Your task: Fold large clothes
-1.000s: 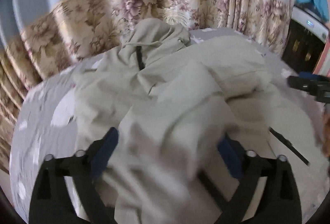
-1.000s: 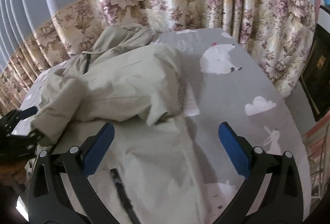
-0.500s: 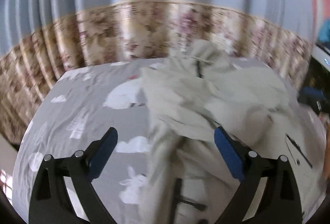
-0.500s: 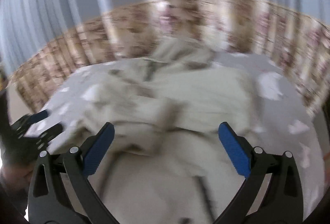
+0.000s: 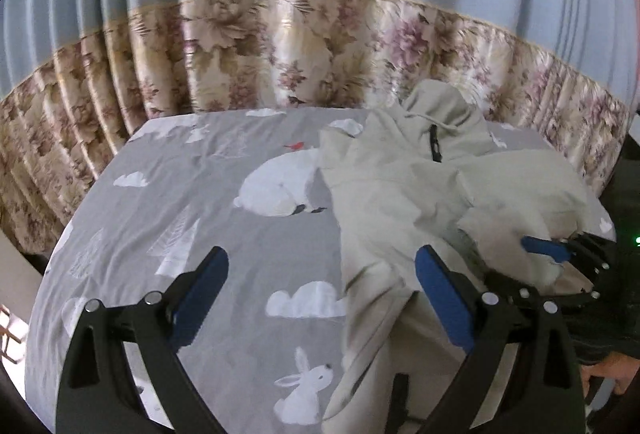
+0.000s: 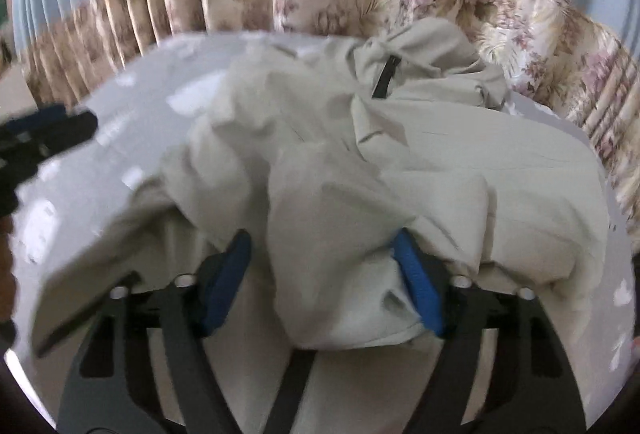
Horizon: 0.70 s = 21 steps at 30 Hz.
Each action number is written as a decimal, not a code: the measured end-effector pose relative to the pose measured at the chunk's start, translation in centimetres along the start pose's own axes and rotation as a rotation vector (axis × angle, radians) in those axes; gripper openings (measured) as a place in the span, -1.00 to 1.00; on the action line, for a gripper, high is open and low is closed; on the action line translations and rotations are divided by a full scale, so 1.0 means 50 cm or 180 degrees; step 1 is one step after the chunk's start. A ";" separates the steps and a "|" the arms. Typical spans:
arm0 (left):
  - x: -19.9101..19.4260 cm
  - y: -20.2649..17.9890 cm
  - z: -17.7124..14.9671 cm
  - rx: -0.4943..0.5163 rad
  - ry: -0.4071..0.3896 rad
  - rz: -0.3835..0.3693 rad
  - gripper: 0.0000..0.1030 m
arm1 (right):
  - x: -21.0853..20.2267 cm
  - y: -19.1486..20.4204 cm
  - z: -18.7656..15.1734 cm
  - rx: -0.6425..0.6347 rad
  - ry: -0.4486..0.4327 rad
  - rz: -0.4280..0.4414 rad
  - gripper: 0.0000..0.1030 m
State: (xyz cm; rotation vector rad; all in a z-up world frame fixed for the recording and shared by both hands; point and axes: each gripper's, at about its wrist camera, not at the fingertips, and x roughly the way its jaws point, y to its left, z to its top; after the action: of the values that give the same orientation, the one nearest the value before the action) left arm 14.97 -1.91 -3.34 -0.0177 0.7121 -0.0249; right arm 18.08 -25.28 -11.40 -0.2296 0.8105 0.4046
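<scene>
Handling should assume one soft, limp, bulky jacket (image 5: 404,194); it sags and slides, so take hold at hems or the sleeve cuff. It lies bunched on the bedsheet (image 5: 200,202), at 2 o'clock from the left gripper (image 5: 320,298), which is released and empty. The right gripper (image 6: 324,274) is spread around a sleeve fold, not clamped. Count: one garment, two grippers.

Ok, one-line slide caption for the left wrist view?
Left gripper open over the rabbit-print bedsheet, beside the crumpled beige hooded jacket.
</scene>
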 end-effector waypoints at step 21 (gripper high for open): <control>0.285 -0.079 0.073 0.0213 0.0451 0.0773 0.68 | -0.061 -0.426 -0.051 0.1207 -0.0760 0.0584 -0.69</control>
State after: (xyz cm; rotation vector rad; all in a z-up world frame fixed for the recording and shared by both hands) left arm 28.08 -6.25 -9.78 0.1359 0.8509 0.1841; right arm 23.76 -46.16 -9.89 0.2442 0.6594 0.4325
